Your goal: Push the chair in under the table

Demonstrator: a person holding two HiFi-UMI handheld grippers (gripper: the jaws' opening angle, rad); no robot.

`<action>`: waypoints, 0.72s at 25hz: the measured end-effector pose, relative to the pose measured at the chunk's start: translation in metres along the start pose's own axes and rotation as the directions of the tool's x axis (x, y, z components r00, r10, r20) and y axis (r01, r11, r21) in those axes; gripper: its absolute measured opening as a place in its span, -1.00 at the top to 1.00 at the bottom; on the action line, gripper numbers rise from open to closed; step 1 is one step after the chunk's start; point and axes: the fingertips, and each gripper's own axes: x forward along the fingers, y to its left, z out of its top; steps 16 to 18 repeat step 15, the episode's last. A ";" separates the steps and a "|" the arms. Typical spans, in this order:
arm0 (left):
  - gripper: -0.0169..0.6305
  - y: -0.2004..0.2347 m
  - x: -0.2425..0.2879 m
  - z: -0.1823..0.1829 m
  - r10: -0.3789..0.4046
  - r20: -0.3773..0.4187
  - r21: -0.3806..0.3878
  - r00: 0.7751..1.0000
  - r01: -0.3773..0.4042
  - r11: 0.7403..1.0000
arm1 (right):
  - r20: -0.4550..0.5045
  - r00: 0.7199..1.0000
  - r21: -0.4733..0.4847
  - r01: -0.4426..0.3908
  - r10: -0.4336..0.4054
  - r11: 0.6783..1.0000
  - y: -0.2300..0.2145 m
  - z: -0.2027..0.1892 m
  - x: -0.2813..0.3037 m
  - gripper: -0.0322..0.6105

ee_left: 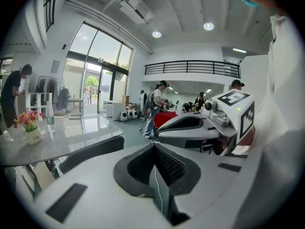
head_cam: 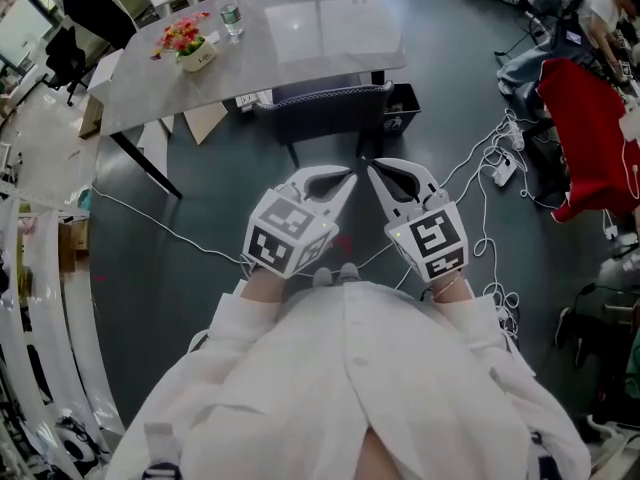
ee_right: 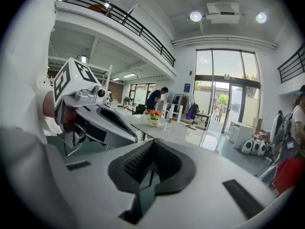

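**Both hand-held grippers shut and empty; chair tucked in at the bench**

The left hand-held gripper (head_cam: 338,186) has its two jaws pressed together with nothing between them; the right hand-held gripper (head_cam: 384,178) is the same, closed tight and holding nothing. Each one is smooth, pale grey plastic that comes to a point like a beak; inside the tip is a dark, bumpy, rubbery pad; at the back sits a white cube with black square marks. The two are side by side, close but not touching, just in front of the person's white coat (head_cam: 350,388), which is soft and creased.

Past the tips is the floor (head_cam: 200,208), dark grey, flat and a little shiny; thin white cables (head_cam: 480,163) curl over it on the right; a red cloth (head_cam: 590,138) lies further right.

The chair (head_cam: 330,106) stands well apart from both hand-held grippers, straight ahead of them. It is dark, almost black, with a low curved back and a speckled strip along the top edge. Its back sits right at the near edge of the bench (head_cam: 320,38); its seat is hidden under the top; thin dark legs show below.

The bench has a big flat top, pale grey, smooth and glossy, on slanted dark legs. A small white pot (head_cam: 197,56) of pink and red flowers and a clear bottle (head_cam: 232,16) stand near its far left end.
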 end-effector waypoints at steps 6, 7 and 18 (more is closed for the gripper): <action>0.91 0.004 0.000 0.003 0.005 0.011 0.001 1.000 -0.005 1.000 | -0.007 1.000 0.022 0.012 -0.011 1.000 -0.003 -0.006 0.000 0.80; 0.91 0.007 0.000 0.003 0.011 0.011 -0.002 1.000 -0.011 1.000 | -0.004 1.000 0.027 0.013 -0.013 1.000 -0.004 -0.005 0.001 0.80; 0.91 0.020 0.003 0.003 0.028 0.014 -0.018 1.000 -0.028 0.999 | 0.000 1.000 0.040 0.001 -0.001 0.999 -0.005 -0.005 0.011 0.80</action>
